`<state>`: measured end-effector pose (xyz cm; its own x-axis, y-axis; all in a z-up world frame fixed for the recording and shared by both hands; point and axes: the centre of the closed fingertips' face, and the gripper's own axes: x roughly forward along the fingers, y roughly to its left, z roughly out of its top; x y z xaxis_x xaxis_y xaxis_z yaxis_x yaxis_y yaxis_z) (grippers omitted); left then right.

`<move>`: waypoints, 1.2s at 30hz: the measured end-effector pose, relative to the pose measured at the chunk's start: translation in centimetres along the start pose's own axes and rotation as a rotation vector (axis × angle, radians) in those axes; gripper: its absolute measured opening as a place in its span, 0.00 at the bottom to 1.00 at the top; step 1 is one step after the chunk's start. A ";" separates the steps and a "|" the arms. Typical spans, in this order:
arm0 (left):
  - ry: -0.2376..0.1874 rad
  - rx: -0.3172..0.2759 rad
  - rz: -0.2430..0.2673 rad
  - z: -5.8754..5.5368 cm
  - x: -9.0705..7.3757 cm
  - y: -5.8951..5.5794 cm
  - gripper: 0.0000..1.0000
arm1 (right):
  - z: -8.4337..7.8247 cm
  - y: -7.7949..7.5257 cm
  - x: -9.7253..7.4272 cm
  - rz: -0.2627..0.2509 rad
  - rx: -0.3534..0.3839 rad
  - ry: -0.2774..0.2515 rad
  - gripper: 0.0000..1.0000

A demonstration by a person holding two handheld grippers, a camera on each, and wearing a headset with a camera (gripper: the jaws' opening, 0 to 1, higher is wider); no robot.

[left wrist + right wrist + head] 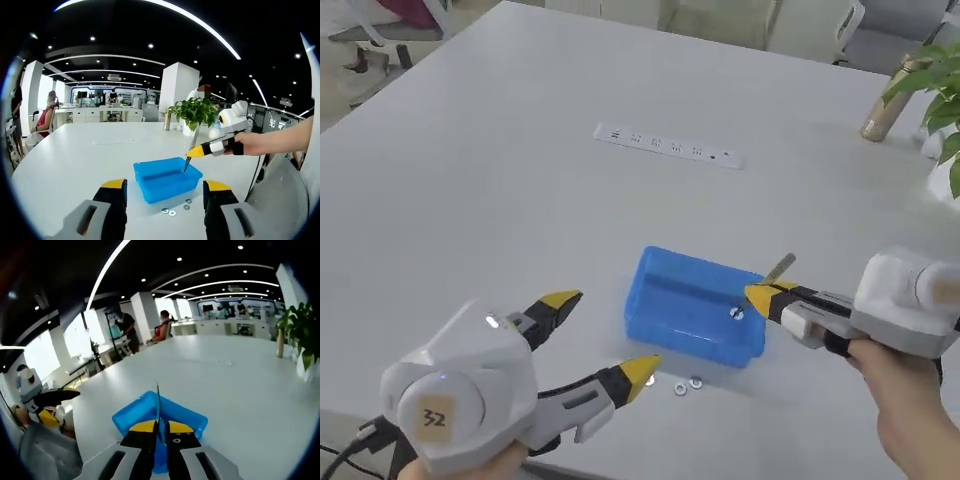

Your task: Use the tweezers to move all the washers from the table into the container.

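Presently the tweezers (780, 266) are clenched between the jaws of the right gripper (763, 297), their tip lowered into the blue container (670, 300), where a washer (736, 314) is seen. The left gripper (605, 335) is held spread at the container's 8 o'clock. At its 6 o'clock, loose washers (680, 388) lie on the table (520, 200).

Table (470, 180): the container (695, 310) sits near the front edge, about centre. Loose washers (688, 385) lie on the table just before its front wall. A power strip (668, 146) lies well behind it; a bottle (888, 98) and a plant (945, 90) stand at the far right. The left gripper (605, 335) is before and left of the container, one jaw near the washers. The right gripper (760, 297) comes in from the right, and its tweezers (778, 268) reach down into the container's right part.
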<state>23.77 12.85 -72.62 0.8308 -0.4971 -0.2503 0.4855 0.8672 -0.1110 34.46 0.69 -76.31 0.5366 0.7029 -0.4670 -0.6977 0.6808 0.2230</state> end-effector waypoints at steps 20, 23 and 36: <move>0.001 -0.007 0.019 -0.2 -0.1 0.5 0.59 | -2.1 -0.9 1.7 -0.009 -0.027 0.060 0.03; 0.004 -0.012 0.022 -0.3 -0.1 0.6 0.59 | -2.4 -1.0 1.8 -0.012 -0.031 0.064 0.03; 0.003 -0.011 -0.014 -0.2 0.0 0.0 0.60 | -1.1 -0.7 0.8 -0.035 0.010 -0.022 0.04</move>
<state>23.72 12.80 -72.80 0.8228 -0.5096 -0.2516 0.4945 0.8602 -0.1249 34.84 0.53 -77.78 0.5707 0.6829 -0.4559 -0.6735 0.7069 0.2158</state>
